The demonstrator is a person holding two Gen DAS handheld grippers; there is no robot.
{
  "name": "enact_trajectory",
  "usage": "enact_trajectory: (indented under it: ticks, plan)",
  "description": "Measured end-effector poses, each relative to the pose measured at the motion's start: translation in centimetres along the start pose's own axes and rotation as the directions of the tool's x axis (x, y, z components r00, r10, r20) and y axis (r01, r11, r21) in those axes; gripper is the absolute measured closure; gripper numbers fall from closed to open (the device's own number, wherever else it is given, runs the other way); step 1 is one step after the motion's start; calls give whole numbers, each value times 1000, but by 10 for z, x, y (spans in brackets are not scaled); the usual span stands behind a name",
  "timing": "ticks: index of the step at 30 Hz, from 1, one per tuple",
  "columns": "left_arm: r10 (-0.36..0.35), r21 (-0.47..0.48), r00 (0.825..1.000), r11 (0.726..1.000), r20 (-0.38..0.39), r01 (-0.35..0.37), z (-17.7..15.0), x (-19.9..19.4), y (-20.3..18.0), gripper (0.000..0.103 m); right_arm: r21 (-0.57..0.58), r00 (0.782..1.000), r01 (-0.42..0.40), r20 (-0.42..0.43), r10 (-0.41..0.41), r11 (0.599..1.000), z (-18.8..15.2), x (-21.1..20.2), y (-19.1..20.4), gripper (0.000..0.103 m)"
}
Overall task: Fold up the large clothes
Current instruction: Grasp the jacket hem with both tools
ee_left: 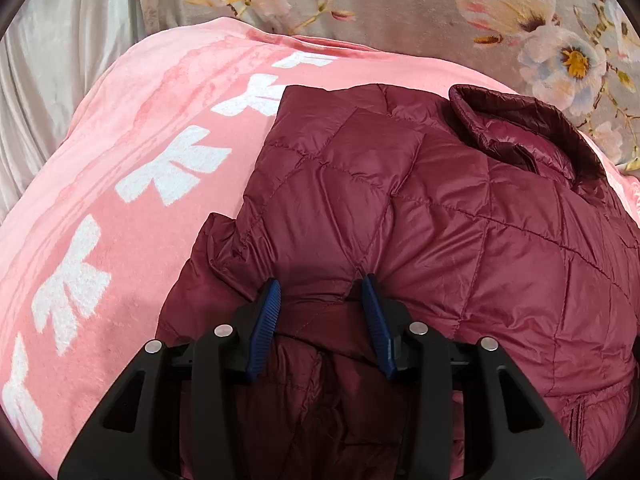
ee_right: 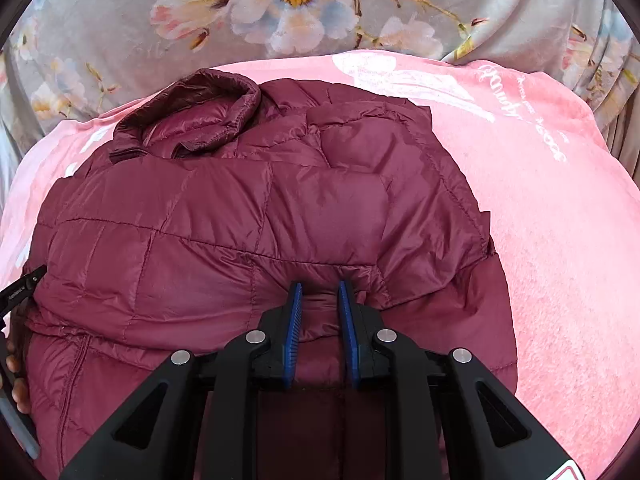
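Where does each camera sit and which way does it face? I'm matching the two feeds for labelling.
Left wrist: on the left gripper, facing forward over the maroon puffer jacket, collar at upper right; only its own jaws show.
Right wrist: on the right gripper, facing the jacket, collar upper left; the person's left hand shows at the left edge.
Shared: jacket, pink blanket, floral sheet.

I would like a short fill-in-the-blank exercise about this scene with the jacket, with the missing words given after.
1. The quilted jacket is dark ____ in colour.
2. The jacket lies on a ____ blanket with white print.
3. Behind the blanket, the grey fabric carries a print of ____.
4. The left gripper and the right gripper both point at the ____.

Missing words: red; pink; flowers; jacket
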State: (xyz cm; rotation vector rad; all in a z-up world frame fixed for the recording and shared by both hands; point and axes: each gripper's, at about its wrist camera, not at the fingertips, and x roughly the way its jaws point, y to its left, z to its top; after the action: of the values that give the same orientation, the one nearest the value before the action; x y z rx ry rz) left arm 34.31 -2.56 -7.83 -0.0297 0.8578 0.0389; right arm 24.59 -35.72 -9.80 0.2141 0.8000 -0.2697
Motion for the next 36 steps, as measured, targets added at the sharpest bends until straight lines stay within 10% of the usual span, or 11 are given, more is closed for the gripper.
enact_trajectory:
  ticks: [7,11,14,21,27,30,32,33,36]
  plan:
    - [-44,-24,999,999,-4,44,0,-4,8,61,-3,1000,-4,-5,4,1000,-1,-5,0,83]
    - [-92,-33,996,995,-12,91,9,-23,21,61,16,996,-90,-2,90,996,-2,-27,-4,48]
    - [-165,-85,986,982,31,167,33,-43,28,61,61,985,-169,38,167,984,12,-40,-6,47]
    - [-424,-233,905,884,-26,407,110,-30,-16,56,257,914,-403,69,399,878,78,-7,6,47]
    - [-507,-366,851,824,-135,433,120,31,-60,56,386,891,-429,33,452,817,103,56,18,47]
    - [-528,-393,835,809,-157,438,116,53,-74,57,409,885,-434,27,465,803,106,76,20,55]
    - [-520,-354,839,824,-159,443,114,57,-82,66,377,885,-437,16,466,817,109,81,25,94]
    - [-514,-326,840,835,-175,443,112,60,-85,85,345,891,-425,-4,454,837,109,81,28,94]
    - [-494,-289,847,855,-196,432,104,68,-80,93,196,929,-366,12,371,910,108,67,36,94]
